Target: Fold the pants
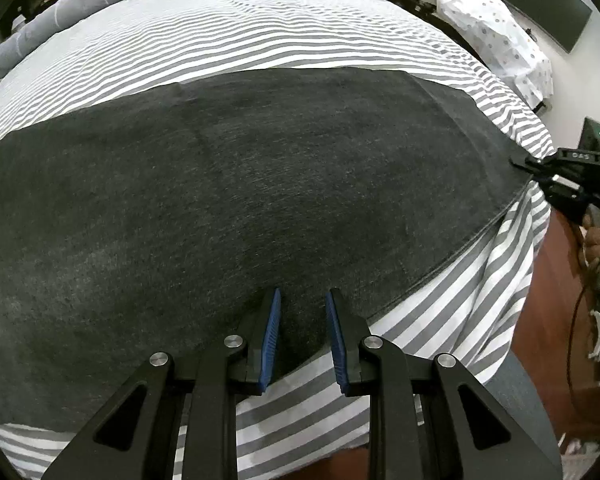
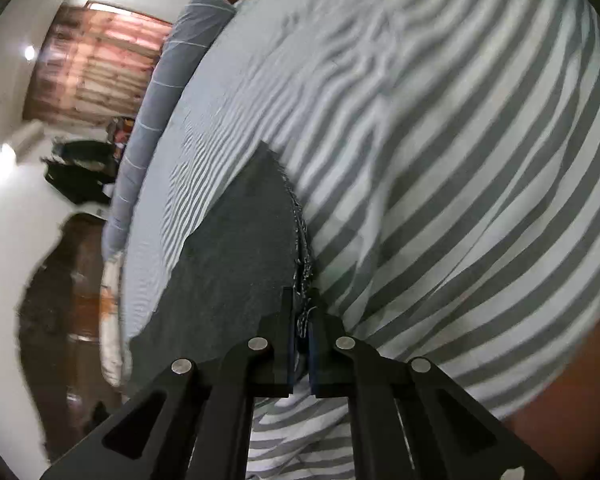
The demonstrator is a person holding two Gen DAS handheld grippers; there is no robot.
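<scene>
The dark charcoal-grey cloth pants [image 1: 236, 184] lie spread flat across the grey-and-white striped bedsheet [image 1: 228, 32], their near edge running along the side of the bed. The right gripper [image 2: 300, 316] has its jaws pressed together on the frayed hem at the garment's corner, threads bunched between the blue pads; in the left wrist view it shows as a small black tool at the far right corner of the cloth. The left gripper [image 1: 302, 300] stands partly spread over the near edge, its blue pads [image 1: 271, 330] straddling the fabric without, as far as I can tell, pressing on it (cloth sits between them, yet there is a clear gap on each side). To fold well, the left should probably pinch the same edge firmly before either hand lifts, so both corners rise level and the cloth carries over without sagging or twisting.
</scene>
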